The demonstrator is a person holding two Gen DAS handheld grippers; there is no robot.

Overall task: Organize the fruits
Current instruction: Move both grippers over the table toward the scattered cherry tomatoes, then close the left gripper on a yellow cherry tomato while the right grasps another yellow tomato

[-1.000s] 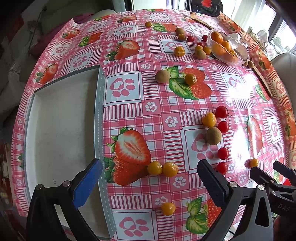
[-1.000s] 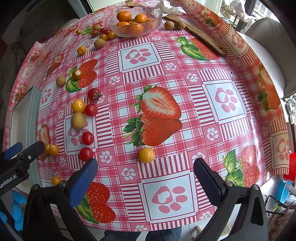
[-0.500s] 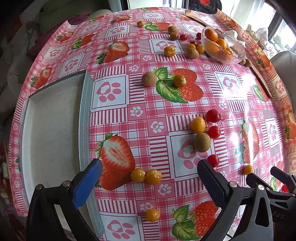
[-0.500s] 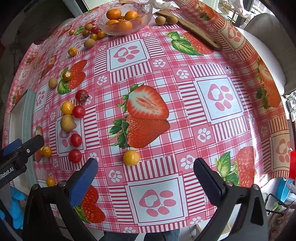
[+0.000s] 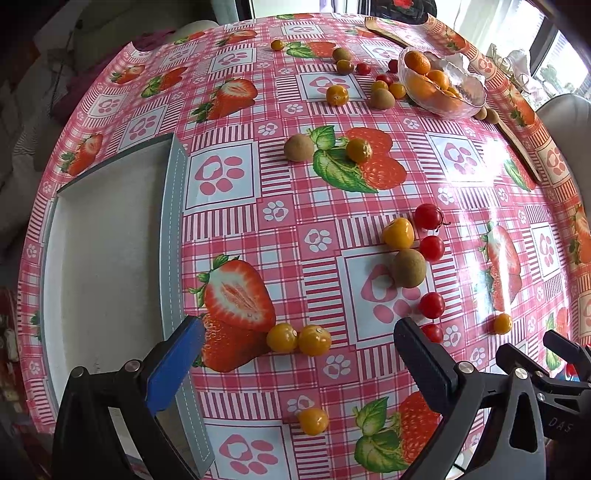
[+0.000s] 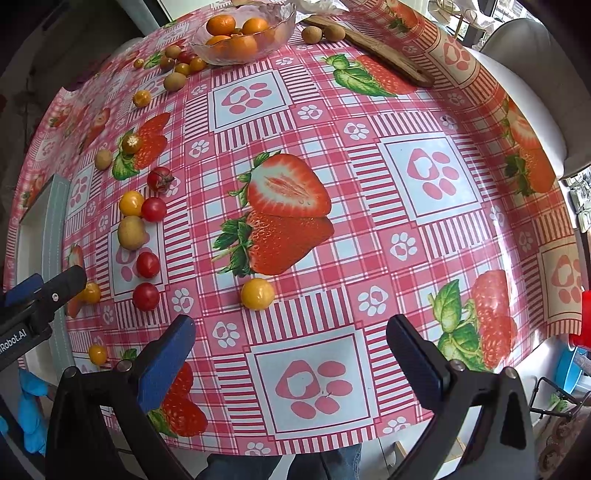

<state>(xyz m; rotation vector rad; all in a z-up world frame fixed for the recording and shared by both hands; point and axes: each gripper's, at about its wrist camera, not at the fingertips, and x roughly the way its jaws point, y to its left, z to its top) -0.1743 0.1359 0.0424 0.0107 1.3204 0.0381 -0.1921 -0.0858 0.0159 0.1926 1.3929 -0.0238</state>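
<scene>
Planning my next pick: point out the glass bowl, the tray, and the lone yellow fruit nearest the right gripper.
glass bowl [image 6: 275, 35], right wrist view, on its clear front wall.
tray [image 5: 99, 258], left wrist view, on its bare white floor.
yellow fruit [image 6: 257, 294], right wrist view, on its middle.

Tray [image 5: 103, 258] left — scattered fruits [image 5: 408, 267] right

A pink checked oilcloth [image 6: 369, 206] printed with strawberries and paw marks covers the tabletop. A long wooden board [image 6: 373, 48] lies at the far right edge. A pale chair [image 6: 532, 92] stands just beyond that edge. Blue cloth [image 6: 31, 417] shows at the near left, below the tabletop's edge.
</scene>
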